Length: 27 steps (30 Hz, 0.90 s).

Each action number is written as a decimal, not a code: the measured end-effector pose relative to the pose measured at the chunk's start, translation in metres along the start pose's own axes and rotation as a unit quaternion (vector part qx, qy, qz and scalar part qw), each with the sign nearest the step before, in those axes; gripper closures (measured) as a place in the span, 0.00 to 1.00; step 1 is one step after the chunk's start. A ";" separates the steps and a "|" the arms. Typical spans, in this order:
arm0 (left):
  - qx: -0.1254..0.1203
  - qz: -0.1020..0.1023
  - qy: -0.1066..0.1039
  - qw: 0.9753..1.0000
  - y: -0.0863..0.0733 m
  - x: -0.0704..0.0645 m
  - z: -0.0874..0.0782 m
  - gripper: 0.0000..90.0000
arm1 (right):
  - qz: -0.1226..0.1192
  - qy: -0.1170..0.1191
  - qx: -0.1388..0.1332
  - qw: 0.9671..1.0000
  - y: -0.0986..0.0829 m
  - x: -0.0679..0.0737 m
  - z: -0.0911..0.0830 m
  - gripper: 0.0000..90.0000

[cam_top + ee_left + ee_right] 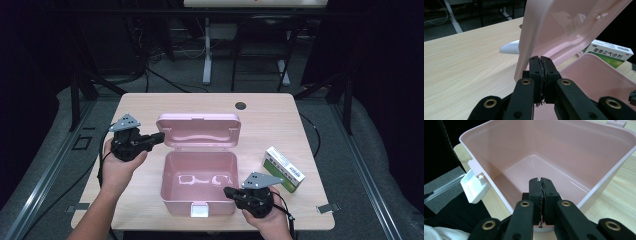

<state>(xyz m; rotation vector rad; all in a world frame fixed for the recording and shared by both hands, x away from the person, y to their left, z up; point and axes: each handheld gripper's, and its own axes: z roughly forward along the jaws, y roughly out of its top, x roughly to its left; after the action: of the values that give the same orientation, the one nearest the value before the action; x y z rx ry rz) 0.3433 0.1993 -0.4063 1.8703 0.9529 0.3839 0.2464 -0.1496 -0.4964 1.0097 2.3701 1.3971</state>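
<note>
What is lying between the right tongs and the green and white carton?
Nothing: in the high view, bare table separates the right tongs from the carton.

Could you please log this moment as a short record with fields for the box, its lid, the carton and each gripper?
box: pink plastic box, open, nothing inside, near the table's front edge
lid: pink lid raised behind the box
latch: white latch on the front wall
carton: green-and-white medicine carton, on the table right of the box
left gripper: left gripper, jaws shut, at the lid's left edge
right gripper: right gripper, jaws shut, at the box's front right corner
</note>
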 end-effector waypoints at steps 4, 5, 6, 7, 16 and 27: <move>0.001 -0.002 0.000 1.000 -0.002 0.001 0.002 0.97 | 0.000 0.000 0.000 1.000 0.000 0.000 0.000 0.97; 0.004 -0.001 0.000 1.000 -0.003 0.001 0.002 0.96 | 0.000 0.000 0.000 1.000 0.000 0.000 0.000 0.97; 0.005 -0.001 0.000 1.000 -0.004 0.001 0.003 0.96 | 0.000 0.000 0.000 1.000 0.000 0.000 0.000 0.97; 0.007 -0.001 -0.002 1.000 -0.005 0.001 0.004 0.96 | 0.000 0.000 -0.001 1.000 0.000 0.000 0.000 0.97; 0.012 -0.010 0.001 1.000 -0.019 0.005 0.011 0.91 | 0.000 0.002 0.000 1.000 0.000 0.000 0.000 0.97; 0.037 -0.012 0.002 0.999 -0.037 0.008 0.023 0.91 | -0.001 -0.001 0.000 1.000 0.000 0.000 0.000 0.98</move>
<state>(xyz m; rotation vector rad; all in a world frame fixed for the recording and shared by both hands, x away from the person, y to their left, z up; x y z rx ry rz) 0.3456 0.1999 -0.4506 1.9227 1.0039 0.3416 0.2463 -0.1499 -0.4967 1.0069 2.3702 1.3940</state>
